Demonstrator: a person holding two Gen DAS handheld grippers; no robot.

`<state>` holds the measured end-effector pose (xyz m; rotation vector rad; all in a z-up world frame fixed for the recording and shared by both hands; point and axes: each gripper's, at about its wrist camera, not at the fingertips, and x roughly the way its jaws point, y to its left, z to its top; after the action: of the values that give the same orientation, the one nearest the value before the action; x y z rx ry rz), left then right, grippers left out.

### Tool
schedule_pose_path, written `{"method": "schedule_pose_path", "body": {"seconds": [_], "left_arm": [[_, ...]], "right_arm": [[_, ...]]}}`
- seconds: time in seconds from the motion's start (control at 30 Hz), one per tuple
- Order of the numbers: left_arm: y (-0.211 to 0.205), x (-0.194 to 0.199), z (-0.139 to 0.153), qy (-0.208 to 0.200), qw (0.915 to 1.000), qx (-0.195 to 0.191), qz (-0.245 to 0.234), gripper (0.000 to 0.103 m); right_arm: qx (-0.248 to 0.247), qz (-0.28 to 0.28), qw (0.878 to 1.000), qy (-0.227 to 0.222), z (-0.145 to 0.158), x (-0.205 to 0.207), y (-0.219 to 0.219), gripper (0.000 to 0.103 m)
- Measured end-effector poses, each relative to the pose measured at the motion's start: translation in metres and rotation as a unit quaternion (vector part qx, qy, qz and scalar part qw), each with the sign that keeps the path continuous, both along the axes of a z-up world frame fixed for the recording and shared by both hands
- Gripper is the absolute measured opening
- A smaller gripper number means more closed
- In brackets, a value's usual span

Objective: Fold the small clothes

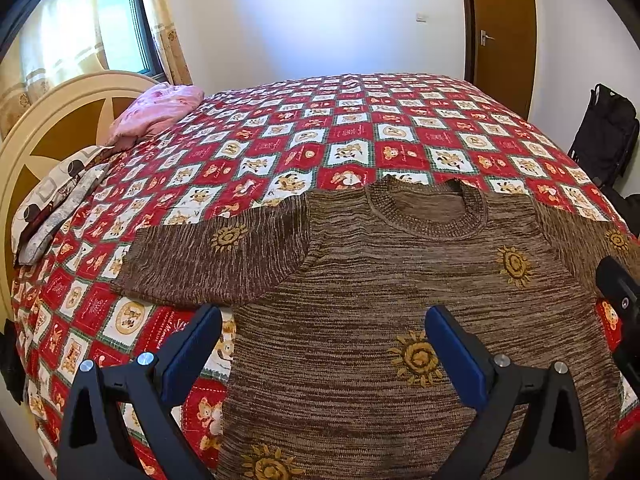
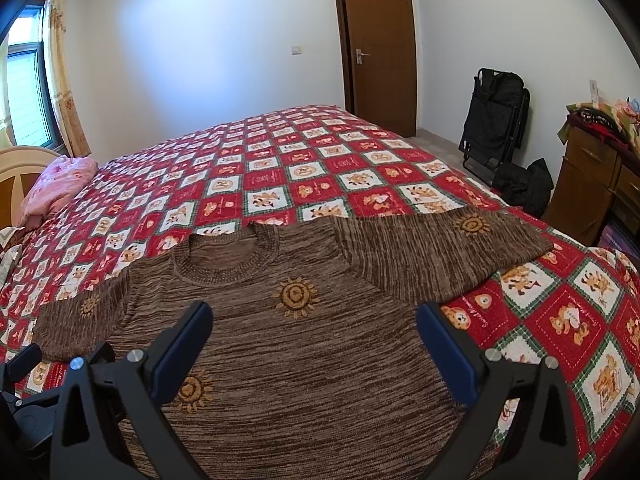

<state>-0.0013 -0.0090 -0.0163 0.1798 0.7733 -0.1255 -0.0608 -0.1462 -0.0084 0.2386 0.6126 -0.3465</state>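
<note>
A brown knitted sweater [image 1: 360,288] with yellow sun motifs lies flat, front up, on the bed, both sleeves spread out sideways. It also shows in the right wrist view [image 2: 304,344]. My left gripper [image 1: 324,320] is open and empty, hovering over the sweater's lower left body. My right gripper [image 2: 314,316] is open and empty, over the sweater's lower right body. The left sleeve [image 1: 208,260] and the right sleeve [image 2: 448,248] lie on the quilt. Part of the right gripper [image 1: 620,300] shows at the left wrist view's right edge.
The bed has a red and white checked quilt [image 1: 360,136]. A pink bundle [image 1: 156,112] and a folded patterned cloth [image 1: 56,208] lie by the headboard [image 1: 48,128]. A black folded chair [image 2: 494,120], a black bag [image 2: 520,188] and a wooden dresser [image 2: 592,184] stand on the right.
</note>
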Motion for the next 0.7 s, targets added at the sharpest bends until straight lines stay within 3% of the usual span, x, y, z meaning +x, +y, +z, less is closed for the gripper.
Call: {"method": "schedule_pose_path", "body": {"seconds": [0.7], "left_arm": [[-0.0018,0.0027,-0.0044,0.006,0.9999,-0.013,-0.005,0.102]], "right_arm": [[-0.002,0.000,1.000,-0.005,-0.0056,0.0066,-0.0014,0.103]]}}
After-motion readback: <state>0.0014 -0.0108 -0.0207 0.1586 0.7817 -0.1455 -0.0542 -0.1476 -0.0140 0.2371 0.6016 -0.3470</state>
